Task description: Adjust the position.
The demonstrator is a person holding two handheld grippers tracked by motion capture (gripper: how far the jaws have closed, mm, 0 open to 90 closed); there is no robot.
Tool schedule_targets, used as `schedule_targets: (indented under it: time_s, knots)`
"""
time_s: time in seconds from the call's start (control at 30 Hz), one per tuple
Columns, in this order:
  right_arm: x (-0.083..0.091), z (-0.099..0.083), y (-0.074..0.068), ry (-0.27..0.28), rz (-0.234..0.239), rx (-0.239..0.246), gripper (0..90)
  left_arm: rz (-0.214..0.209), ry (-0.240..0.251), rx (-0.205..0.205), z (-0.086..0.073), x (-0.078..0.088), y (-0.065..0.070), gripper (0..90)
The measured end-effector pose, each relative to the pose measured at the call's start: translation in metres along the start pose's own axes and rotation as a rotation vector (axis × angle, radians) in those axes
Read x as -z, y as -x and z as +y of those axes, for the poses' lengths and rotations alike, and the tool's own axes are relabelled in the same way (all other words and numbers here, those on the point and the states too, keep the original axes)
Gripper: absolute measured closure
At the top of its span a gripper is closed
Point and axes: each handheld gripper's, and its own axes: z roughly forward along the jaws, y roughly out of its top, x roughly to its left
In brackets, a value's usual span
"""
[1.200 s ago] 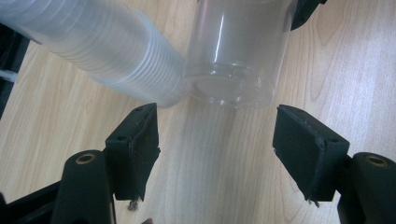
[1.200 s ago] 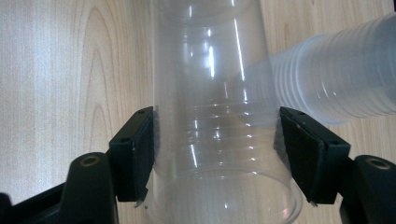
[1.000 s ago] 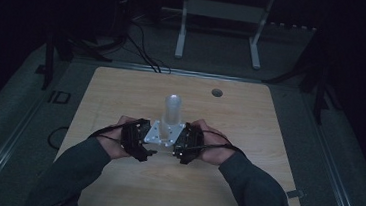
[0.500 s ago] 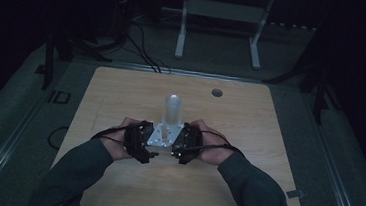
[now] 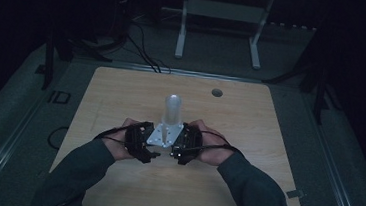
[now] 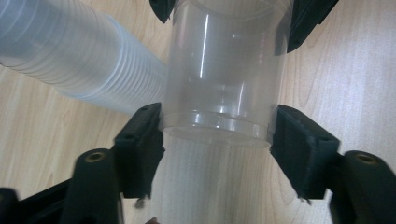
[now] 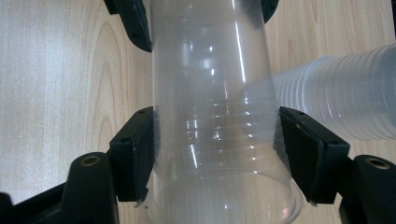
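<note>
A single clear plastic cup (image 6: 224,70) is held between both grippers, end to end. My left gripper (image 6: 217,112) is shut on its narrow base end, with the pads (image 6: 140,144) pressed on both sides. My right gripper (image 7: 215,112) is shut on the same cup (image 7: 215,93) near its wide open rim. In the high view the left gripper (image 5: 142,143) and right gripper (image 5: 183,144) face each other at mid-table, with a grey plate (image 5: 164,134) between them. A stack of clear cups (image 5: 172,109) stands just behind them.
The cup stack (image 6: 70,60) lies close beside the held cup, also seen as the stack (image 7: 341,98) in the right gripper view. The wooden table (image 5: 121,92) has a round hole (image 5: 216,92) at the back. A white stand (image 5: 223,16) and cables lie beyond it.
</note>
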Motion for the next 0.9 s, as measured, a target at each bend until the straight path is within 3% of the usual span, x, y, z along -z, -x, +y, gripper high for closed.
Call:
schedule_targets:
  time_s: [0.3,0.4,0.47,0.9]
  knots:
    - [0.000,0.000,-0.001,0.004,0.018,0.005,29.3,-0.015,0.024,0.025,-0.001,-0.001,0.002,41.6]
    - [0.001,-0.001,-0.003,0.023,0.031,-0.021,20.7,-0.016,0.045,0.053,-0.002,-0.003,0.005,41.8]
    - [0.002,-0.002,-0.002,0.025,0.030,-0.013,18.4,-0.015,-0.025,-0.025,-0.003,0.000,-0.001,41.8]
    - [0.017,-0.006,-0.001,0.083,-0.003,-0.018,14.7,-0.010,-0.025,-0.004,-0.011,-0.002,-0.004,41.7]
